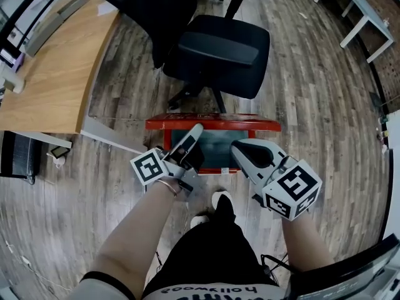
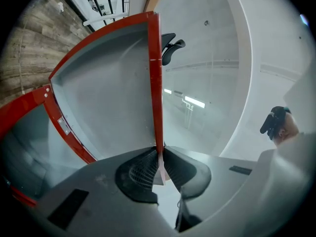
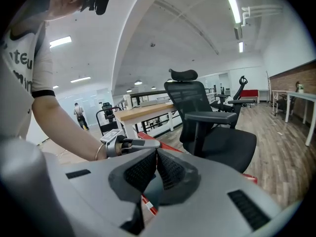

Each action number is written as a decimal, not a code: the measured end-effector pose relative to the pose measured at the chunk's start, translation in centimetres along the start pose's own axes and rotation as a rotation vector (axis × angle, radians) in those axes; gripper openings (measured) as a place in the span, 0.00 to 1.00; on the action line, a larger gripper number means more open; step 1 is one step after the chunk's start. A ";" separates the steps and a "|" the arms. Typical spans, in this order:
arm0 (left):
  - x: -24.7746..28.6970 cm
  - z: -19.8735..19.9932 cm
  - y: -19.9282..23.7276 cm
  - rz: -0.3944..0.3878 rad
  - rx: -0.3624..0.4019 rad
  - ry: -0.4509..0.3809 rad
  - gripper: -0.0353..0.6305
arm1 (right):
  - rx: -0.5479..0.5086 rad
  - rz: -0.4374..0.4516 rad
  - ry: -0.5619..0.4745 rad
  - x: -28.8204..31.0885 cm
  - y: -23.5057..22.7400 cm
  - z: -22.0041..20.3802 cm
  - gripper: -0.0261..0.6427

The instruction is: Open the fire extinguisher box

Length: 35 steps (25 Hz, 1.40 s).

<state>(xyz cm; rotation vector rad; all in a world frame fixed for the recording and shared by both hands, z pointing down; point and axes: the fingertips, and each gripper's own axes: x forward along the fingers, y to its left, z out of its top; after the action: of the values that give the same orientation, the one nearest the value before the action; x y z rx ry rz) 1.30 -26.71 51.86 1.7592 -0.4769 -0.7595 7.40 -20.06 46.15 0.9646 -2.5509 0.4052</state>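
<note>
Closest in, the person stands bent over the floor, a gripper in each hand. Beyond them a desk fills the left, and a black chair stands just behind the box, which lies on the floor between chair and feet. Its door looks swung part way off the body, so I'd say opening is begun, not finished. Left gripper is clamped on the door's red rim. Right gripper sits closed near the box's right side, with nothing seen in its jaws.
</note>
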 end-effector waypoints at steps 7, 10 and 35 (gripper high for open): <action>1.4 1.3 0.0 0.001 -0.027 -0.050 0.11 | -0.039 0.009 0.036 0.5 -1.7 1.5 0.06; 2.1 2.2 0.0 -0.001 -0.021 -0.071 0.10 | -0.037 0.018 0.036 1.0 -3.0 2.2 0.06; 6.5 6.2 1.0 0.053 0.016 -0.177 0.10 | -0.050 0.136 0.034 4.1 -11.7 6.9 0.06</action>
<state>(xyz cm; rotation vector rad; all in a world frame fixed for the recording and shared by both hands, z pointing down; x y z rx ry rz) 1.68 -35.56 50.03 1.6947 -0.6475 -0.8796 10.76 -33.55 43.43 0.7630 -2.5915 0.3907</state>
